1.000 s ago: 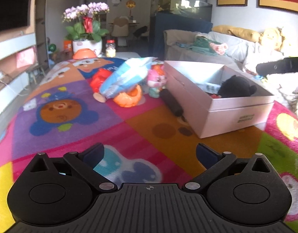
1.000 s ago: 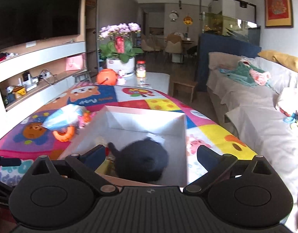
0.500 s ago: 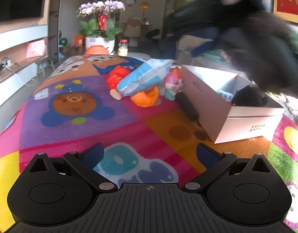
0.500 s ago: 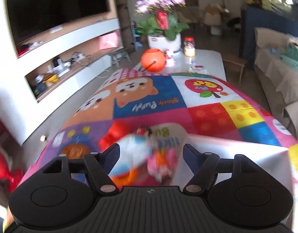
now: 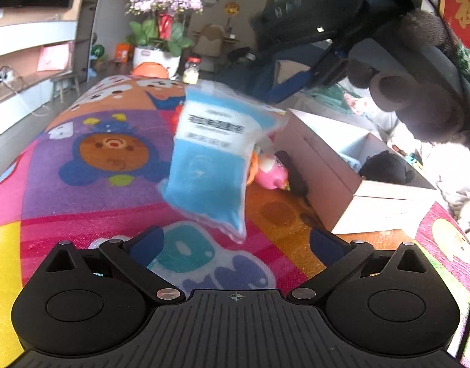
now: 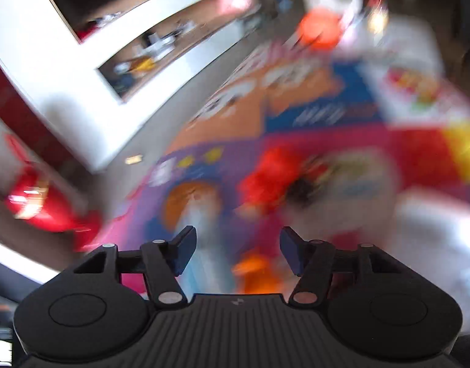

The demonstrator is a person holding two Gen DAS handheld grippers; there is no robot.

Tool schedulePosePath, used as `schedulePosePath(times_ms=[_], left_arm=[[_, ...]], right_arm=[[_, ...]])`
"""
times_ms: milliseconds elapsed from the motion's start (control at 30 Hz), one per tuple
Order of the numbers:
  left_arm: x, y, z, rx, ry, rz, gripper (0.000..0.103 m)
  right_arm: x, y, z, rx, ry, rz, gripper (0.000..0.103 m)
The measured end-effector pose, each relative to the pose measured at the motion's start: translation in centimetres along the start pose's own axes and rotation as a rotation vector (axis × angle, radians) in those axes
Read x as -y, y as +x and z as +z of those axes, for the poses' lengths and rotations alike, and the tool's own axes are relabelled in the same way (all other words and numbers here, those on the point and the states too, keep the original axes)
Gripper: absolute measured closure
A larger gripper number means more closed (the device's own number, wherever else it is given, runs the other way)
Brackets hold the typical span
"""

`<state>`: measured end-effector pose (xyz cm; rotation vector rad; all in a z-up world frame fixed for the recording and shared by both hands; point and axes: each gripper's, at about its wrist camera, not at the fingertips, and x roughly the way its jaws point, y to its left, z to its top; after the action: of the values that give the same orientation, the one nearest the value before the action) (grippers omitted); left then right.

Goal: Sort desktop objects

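Seen along the left gripper (image 5: 235,239), whose fingers stand wide apart on nothing, a blue packet (image 5: 210,159) hangs in the air over the patterned mat (image 5: 81,190), long axis near upright, lower corner just ahead of the fingertips. Its top edge runs up toward the right gripper's body (image 5: 311,24), which reaches in from above right; the grip itself is not visible. White box (image 5: 351,184) sits off to the right, black plush (image 5: 385,167) inside, a pink toy (image 5: 270,173) just beside its near wall. Along the right gripper (image 6: 236,250), heavy blur: fingers look apart, something pale blue smeared beside the left finger; whether they pinch it, cannot tell. Judgement: packet lies left of the box, right arm nearer.
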<state>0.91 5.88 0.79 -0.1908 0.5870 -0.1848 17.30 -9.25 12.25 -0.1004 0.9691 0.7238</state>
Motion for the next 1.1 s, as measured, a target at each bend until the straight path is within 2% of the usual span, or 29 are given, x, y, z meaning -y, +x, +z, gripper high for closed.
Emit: schedulePosePath(times_ms=[67,133,233,300,400,467,500,533,600,633,667,700,733,900,1033,1100], left_arm=[[0.0,-0.1,0.0,0.004,-0.002,0.001,0.0],[0.0,-0.2,-0.1,0.015,-0.005,0.006,0.0],[0.0,-0.5,-0.2,0.03,-0.009,0.015,0.0],[0.0,-0.5,-0.2,0.031,-0.009,0.016,0.0],[-0.2,-0.4,-0.1,0.026,-0.014,0.014,0.0],[-0.2,-0.3,0.0,0.022,-0.018,0.016,0.0],[-0.2,-0.3,0.0,0.021,-0.018,0.017,0.0],[-0.2,-0.3,0.0,0.021,-0.016,0.02,0.0],[-0.1,-0.3,0.0,0.02,-0.015,0.03,0.0],[-0.1,-0.3,-0.1,0.019,-0.015,0.033,0.0],[-0.1,-0.4,-0.1,0.02,-0.015,0.032,0.0],[-0.1,-0.4,-0.1,0.02,-0.012,0.03,0.0],[-0.1,-0.5,-0.1,0.021,-0.008,0.026,0.0],[-0.5,-0.6,-0.4,-0.025,-0.007,-0.035,0.0],[-0.6,-1.0,-0.8,-0.051,0.012,-0.079,0.0],[-0.3,-1.0,-1.0,-0.057,0.031,-0.085,0.0]], right_arm=[[0.2,-0.1,0.3,0.021,-0.027,-0.154,0.042],[1.0,1.1,0.3,-0.02,-0.015,-0.203,0.047],[1.2,2.6,-1.0,-0.059,-0.022,-0.238,0.055],[1.1,2.9,-2.0,-0.063,-0.031,-0.233,0.055],[0.7,2.9,-2.9,-0.077,-0.038,-0.183,0.055],[0.3,3.5,-3.4,-0.094,-0.06,-0.194,0.055],[-0.2,4.6,-3.4,-0.1,-0.073,-0.204,0.055],[-0.5,5.1,-3.5,-0.104,-0.077,-0.199,0.046],[-1.1,6.0,-3.4,-0.105,-0.09,-0.207,0.04],[-1.6,6.3,-3.5,-0.108,-0.101,-0.235,0.044],[-1.9,6.3,-3.7,-0.099,-0.118,-0.253,0.052],[-2.2,6.0,-4.0,-0.098,-0.144,-0.218,0.071],[-2.5,5.5,-4.2,-0.101,-0.152,-0.189,0.071],[-3.6,0.2,-7.3,-0.023,-0.213,-0.168,0.071],[-3.9,-4.8,-11.5,-0.002,-0.25,-0.133,0.071],[-4.3,-6.3,-14.1,-0.016,-0.306,-0.15,0.071]])
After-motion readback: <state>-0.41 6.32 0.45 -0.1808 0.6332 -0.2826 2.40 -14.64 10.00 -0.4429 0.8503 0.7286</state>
